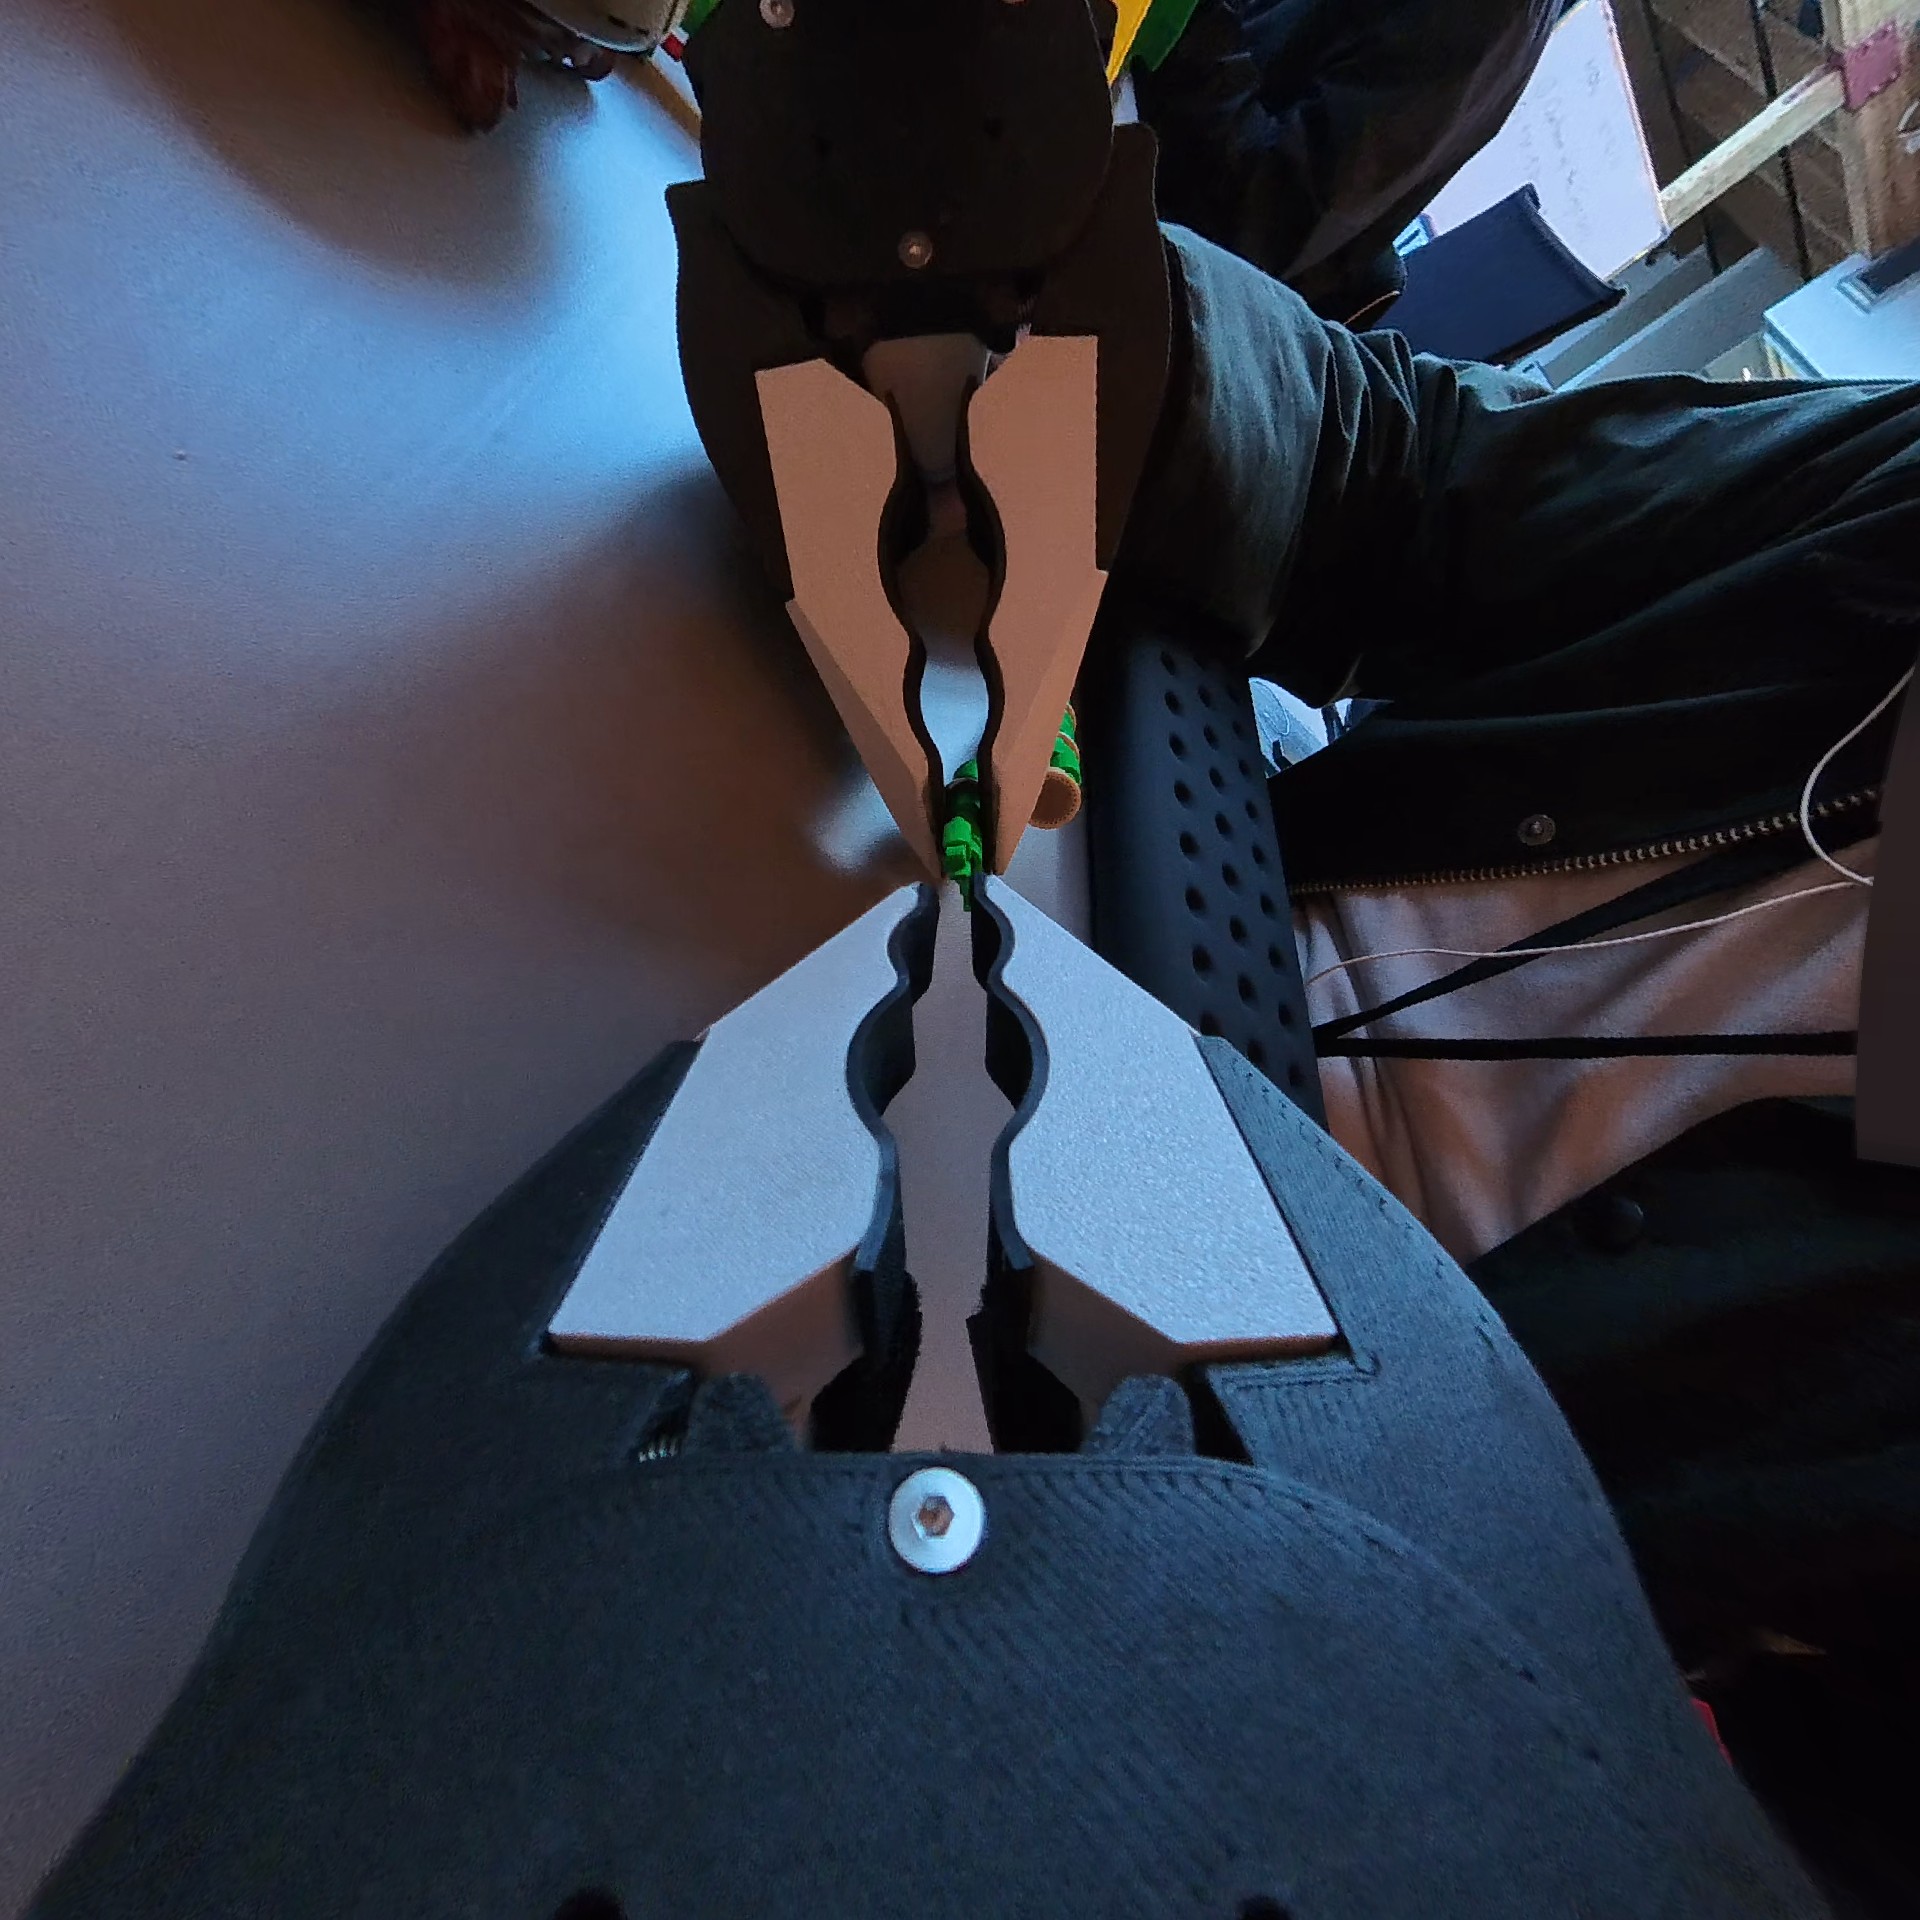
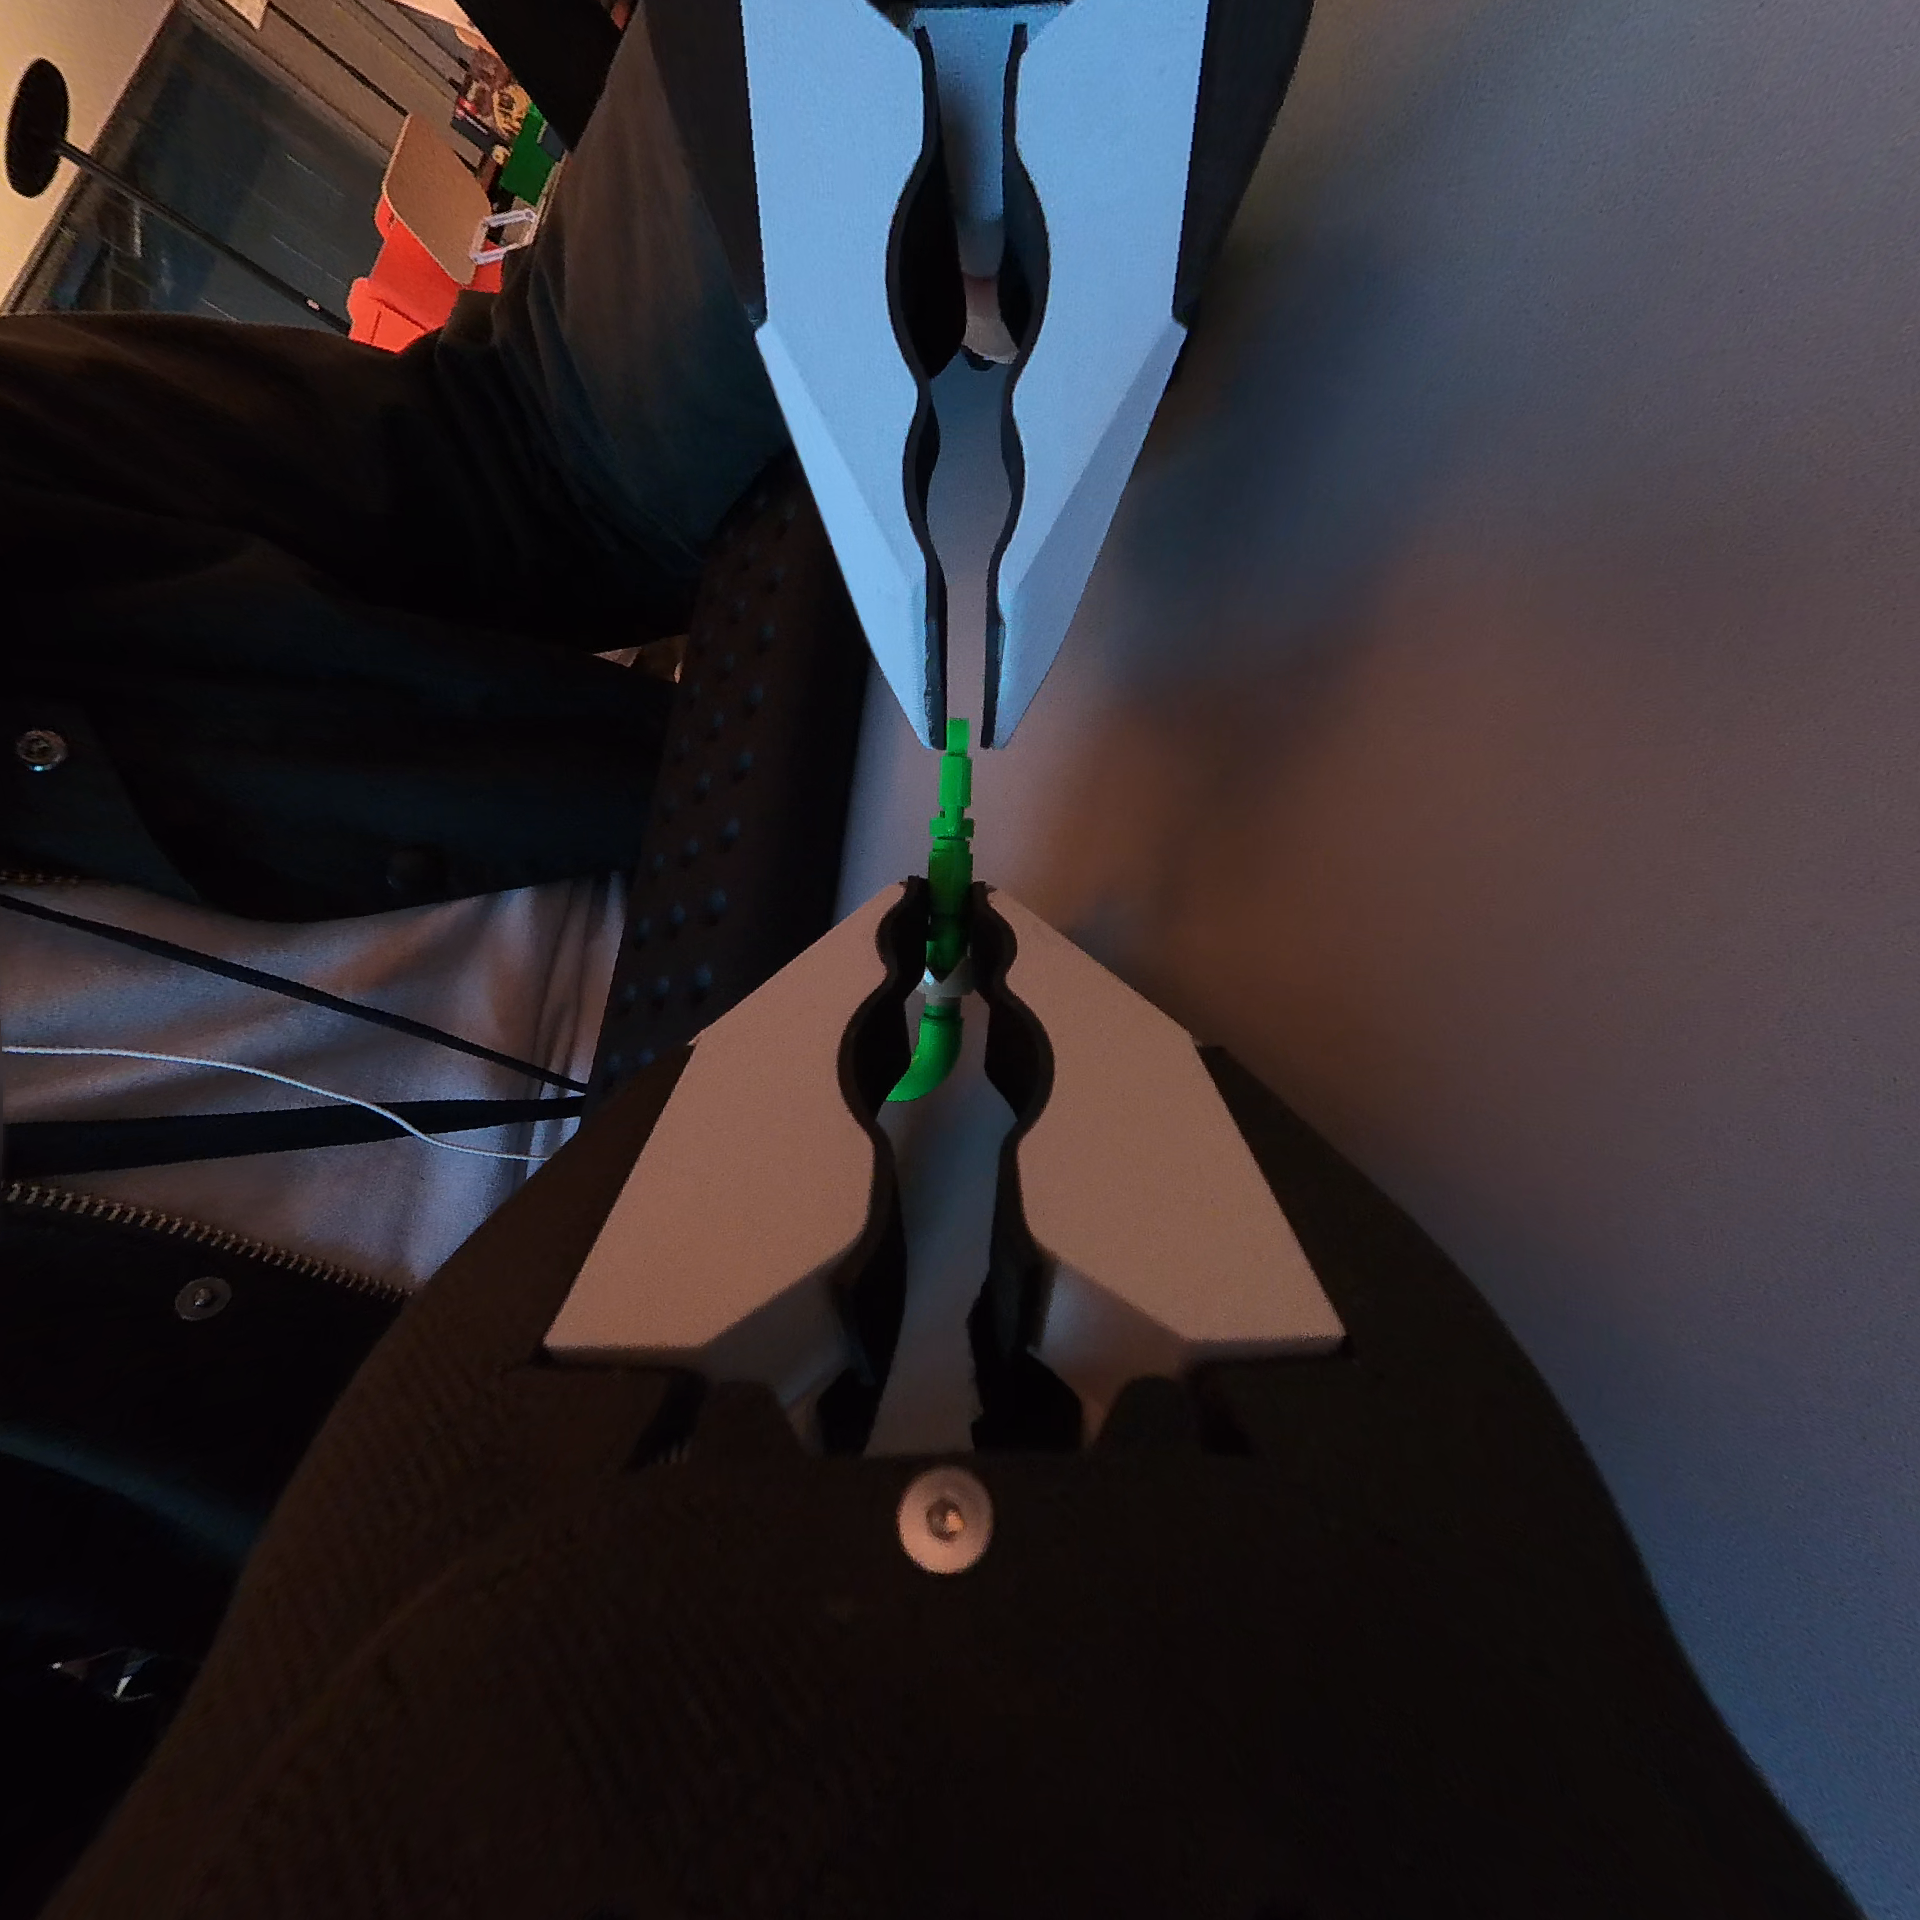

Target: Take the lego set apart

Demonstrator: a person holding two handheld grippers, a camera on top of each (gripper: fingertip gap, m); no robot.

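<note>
A thin green lego stem hangs in the air between my two grippers, which face each other tip to tip over the grey table. My right gripper is shut on the stem's lower part, whose curved green end shows between its pads. My left gripper is closed to a narrow gap on the stem's other end; only the very tip lies between its fingertips. The left gripper also shows in the right wrist view. A small tan and green lego part sits behind the right gripper's finger.
A person in a dark jacket sits close by on a black perforated chair. Thin cords run across the lap. An orange object and shelves lie beyond. The table edge is right by the grippers. Left and right tips are no more than a few centimetres apart.
</note>
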